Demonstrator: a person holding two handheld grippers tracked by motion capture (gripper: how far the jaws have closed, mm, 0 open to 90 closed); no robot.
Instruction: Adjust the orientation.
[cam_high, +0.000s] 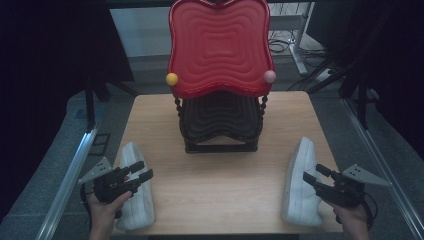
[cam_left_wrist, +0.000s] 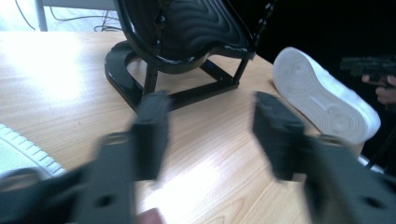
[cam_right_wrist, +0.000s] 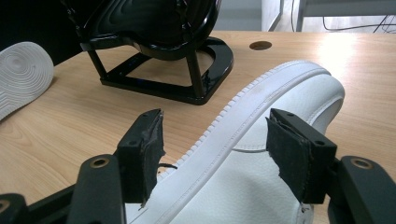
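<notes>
While both tongs hover low over the near end of the counter (cam_high: 220, 200), the scene reads as follows.

Left tongs: the left tongs (cam_high: 139, 172) are held in a hand (cam_high: 102, 210) at the near left corner, jaws apart with nothing between them; in the left gripper view bare wood shows in the gap.

Left shoe: a white shoe (cam_high: 134, 192) lies on its side along the left edge, just under and beside the left tongs, sole facing the middle of the counter.

Right tongs: the right tongs (cam_right_wrist: 215, 149) stand wide apart, one jaw on each side of the right shoe's upper; the pads do not press on it.

Right shoe: the second white shoe (cam_right_wrist: 261, 154) lies along the right edge, toe pointing away from the person.

Rack: a two-tier stand (cam_high: 220, 120), black tray below and red tray (cam_high: 220, 47) above, stands at the far middle, well apart from both shoes.
</notes>
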